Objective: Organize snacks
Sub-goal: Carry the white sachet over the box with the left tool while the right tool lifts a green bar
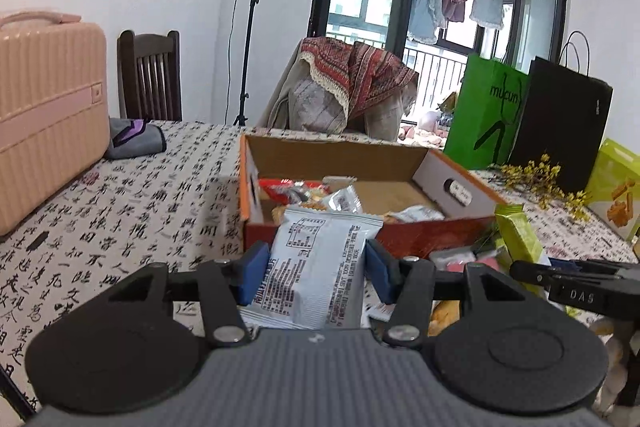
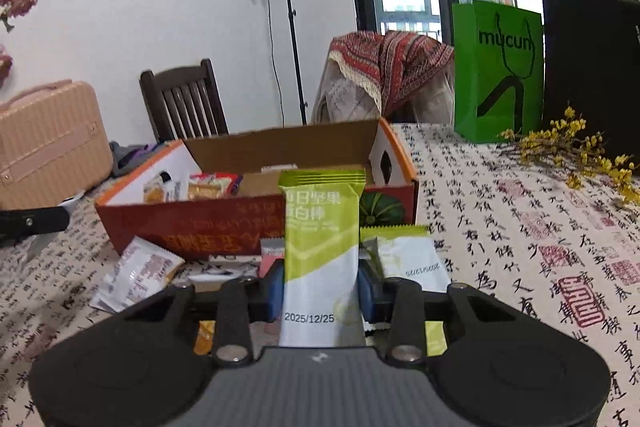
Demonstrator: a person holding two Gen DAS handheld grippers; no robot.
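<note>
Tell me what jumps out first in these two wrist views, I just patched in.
Each tool grips a snack: the left tool is shut on a grey-white snack packet, the right tool on a green-and-white nut bar. Just beyond them the orange cardboard box, already holding several snacks, sits on the calligraphy-print tablecloth. A few loose packets lie in front of the box.

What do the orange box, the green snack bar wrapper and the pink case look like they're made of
Orange box: most likely corrugated cardboard, printed outside, with raw brown inner walls and folded flaps.
Green snack bar wrapper, clamped in the right gripper: thin plastic film, probably matte, with a crimped, ridged top seal.
Pink case: apparently hard moulded plastic, ribbed, with a slight sheen.
</note>
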